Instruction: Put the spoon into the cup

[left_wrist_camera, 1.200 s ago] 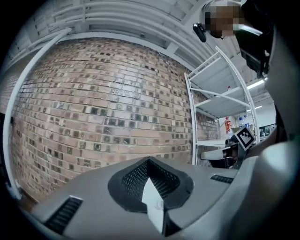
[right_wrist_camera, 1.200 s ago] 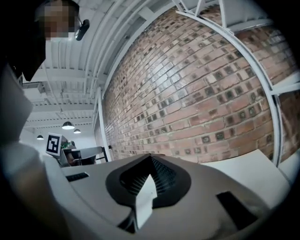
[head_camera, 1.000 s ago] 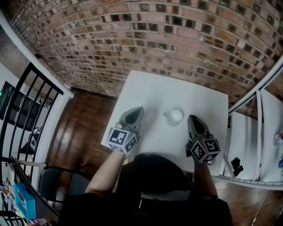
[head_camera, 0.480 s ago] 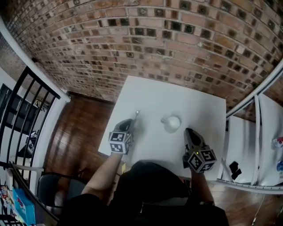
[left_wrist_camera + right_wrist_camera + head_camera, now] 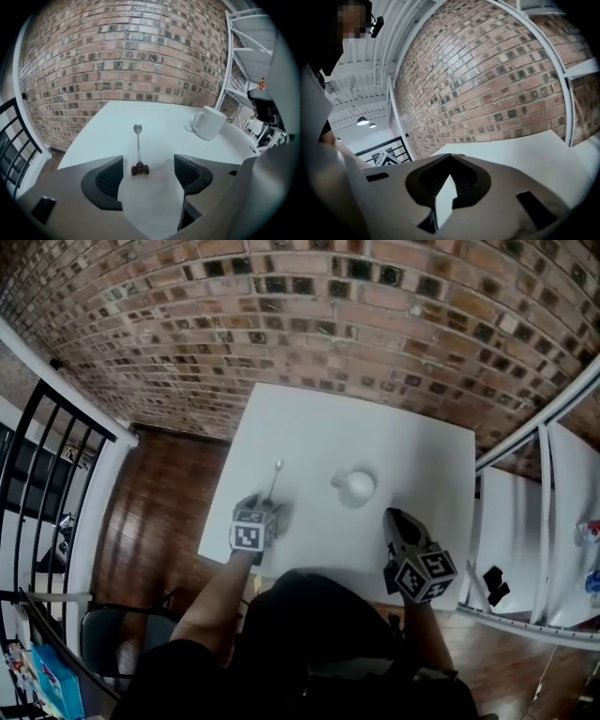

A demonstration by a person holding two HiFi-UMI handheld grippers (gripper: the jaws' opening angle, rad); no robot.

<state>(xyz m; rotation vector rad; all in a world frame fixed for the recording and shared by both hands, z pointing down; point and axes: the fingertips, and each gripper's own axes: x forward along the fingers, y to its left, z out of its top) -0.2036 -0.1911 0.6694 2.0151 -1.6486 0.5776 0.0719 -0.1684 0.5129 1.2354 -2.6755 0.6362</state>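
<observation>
While the jaws of my left gripper (image 5: 147, 168) are opening, the spoon (image 5: 138, 147) lies flat on the white table (image 5: 412, 456). Its dark brown handle end sits between the two pads, touching neither, and its bowl points to 12 o'clock, toward the brick wall. Nothing is gripped on this side.

Head view: left gripper (image 5: 265, 510) is low over the table's near left part, with the spoon (image 5: 273, 482) running from its tips toward 12 o'clock. The white cup (image 5: 357, 487) stands upright at 3 o'clock from the spoon, apart from it, handle toward 9 o'clock.

My right gripper (image 5: 394, 517) hangs at 5 o'clock from the cup, clear of it. In the right gripper view its jaws (image 5: 450, 157) meet at the tips, holding nothing.
</observation>
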